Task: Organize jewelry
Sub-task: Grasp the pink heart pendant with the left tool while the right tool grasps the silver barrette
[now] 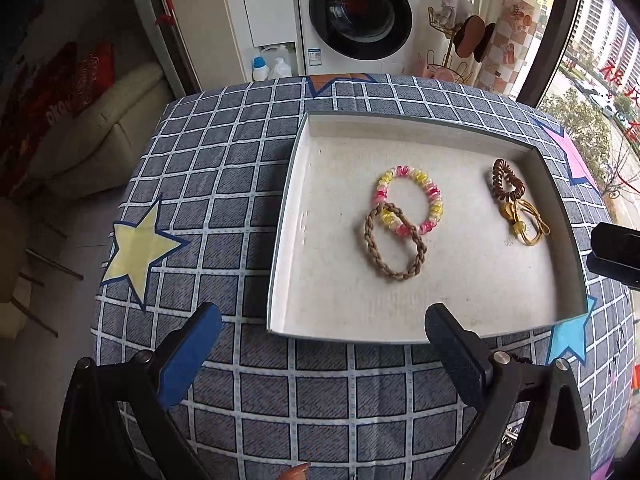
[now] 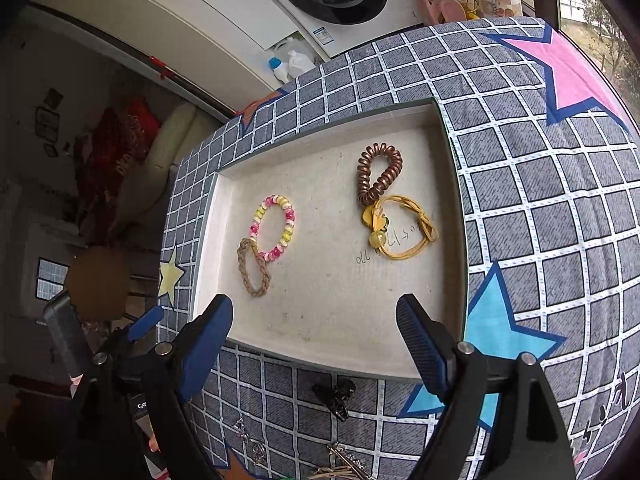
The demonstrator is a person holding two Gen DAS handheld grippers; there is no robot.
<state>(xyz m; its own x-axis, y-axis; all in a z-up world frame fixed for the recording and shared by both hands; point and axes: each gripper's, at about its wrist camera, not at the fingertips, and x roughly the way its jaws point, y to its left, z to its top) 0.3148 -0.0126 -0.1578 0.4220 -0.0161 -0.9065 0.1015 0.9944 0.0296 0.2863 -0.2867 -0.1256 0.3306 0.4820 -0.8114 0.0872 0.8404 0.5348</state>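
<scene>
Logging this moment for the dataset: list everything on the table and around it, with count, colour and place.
Tray: one, white inside, on the checked cloth.
Spiral tie: one, pink and yellow, mid tray, overlapping the braided tie.
Braided tie: one, tan, mid tray.
Coil tie: one, brown, right part of tray, touching the yellow tie.
Yellow tie: one, with bead, right part of tray.
Black clip: one, on the cloth in front of the tray.
Metal pieces: several, silvery, near edge; too blurred to name.
Tablecloth: one, grey check with stars.
Washing machine: one, white, behind.
Left gripper: open, empty.
Right gripper: open, empty.
</scene>
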